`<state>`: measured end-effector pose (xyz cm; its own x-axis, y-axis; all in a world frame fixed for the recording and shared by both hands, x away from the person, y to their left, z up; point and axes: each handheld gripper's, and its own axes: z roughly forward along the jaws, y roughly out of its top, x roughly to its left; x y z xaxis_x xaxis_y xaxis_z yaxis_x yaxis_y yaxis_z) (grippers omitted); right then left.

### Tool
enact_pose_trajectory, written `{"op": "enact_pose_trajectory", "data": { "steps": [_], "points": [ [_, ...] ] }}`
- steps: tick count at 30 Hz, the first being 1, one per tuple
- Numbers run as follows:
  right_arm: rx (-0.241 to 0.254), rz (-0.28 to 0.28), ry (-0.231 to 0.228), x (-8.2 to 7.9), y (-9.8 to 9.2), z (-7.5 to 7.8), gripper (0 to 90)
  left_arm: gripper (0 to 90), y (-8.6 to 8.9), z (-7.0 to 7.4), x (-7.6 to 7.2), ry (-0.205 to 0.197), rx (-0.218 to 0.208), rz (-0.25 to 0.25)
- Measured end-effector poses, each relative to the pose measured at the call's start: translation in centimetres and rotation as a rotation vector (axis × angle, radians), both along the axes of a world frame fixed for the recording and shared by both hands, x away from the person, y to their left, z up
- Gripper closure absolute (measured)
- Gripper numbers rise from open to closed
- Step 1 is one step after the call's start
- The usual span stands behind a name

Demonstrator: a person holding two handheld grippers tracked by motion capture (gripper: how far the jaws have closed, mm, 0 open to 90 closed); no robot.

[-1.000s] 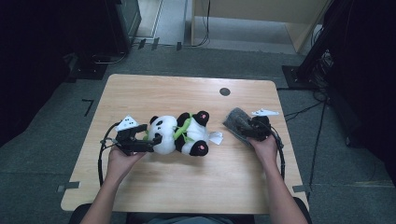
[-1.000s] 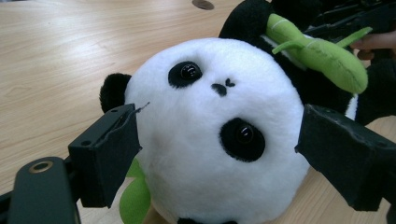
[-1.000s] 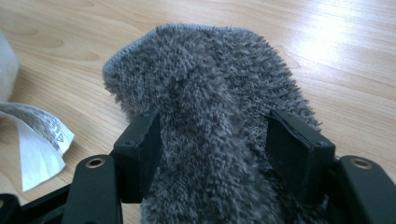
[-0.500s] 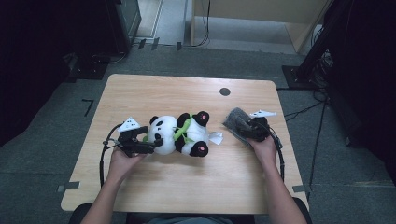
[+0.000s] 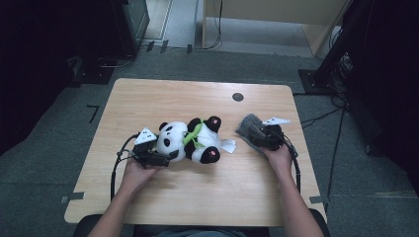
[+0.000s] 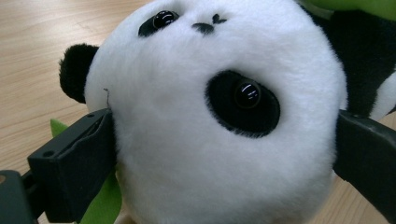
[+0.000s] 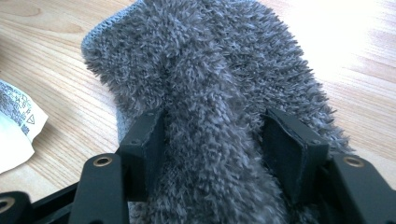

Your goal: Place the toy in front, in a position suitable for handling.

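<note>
The panda (image 5: 190,140) lies mid-counter (image 5: 197,197), its head clamped between the left gripper's (image 6: 224,140) jaws. The right gripper's (image 7: 212,140) jaws seem to pinch a grey cloth (image 7: 210,70) at right. Plush compresses, so either could slip free if lifted quickly.

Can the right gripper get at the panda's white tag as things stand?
Probably not yet: the right gripper has its jaws pinched on the grey fuzzy cloth. The white tag lies bare on the table between panda and cloth, otherwise unobstructed.
</note>
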<state>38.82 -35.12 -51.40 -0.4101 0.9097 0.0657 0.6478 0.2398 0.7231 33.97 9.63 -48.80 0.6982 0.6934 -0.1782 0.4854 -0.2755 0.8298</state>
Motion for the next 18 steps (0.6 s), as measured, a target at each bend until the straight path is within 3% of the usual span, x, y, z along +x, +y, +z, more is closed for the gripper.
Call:
{"op": "enact_pose_trajectory", "data": {
  "steps": [8,9,18],
  "points": [
    [-0.006,-0.003,-0.012,-0.04,-0.02,-0.08,44.1,0.0,-0.15,-0.48,0.2,0.035,0.017,0.01],
    [-0.01,-0.008,-0.011,-0.05,-0.06,0.0,51.0,0.0,-0.15,-0.53,0.18,0.036,0.013,0.014],
    [0.025,-0.049,0.034,0.09,-0.73,0.65,71.4,6.2,-0.03,-0.73,-0.2,0.013,0.004,0.019]
  ]
}}
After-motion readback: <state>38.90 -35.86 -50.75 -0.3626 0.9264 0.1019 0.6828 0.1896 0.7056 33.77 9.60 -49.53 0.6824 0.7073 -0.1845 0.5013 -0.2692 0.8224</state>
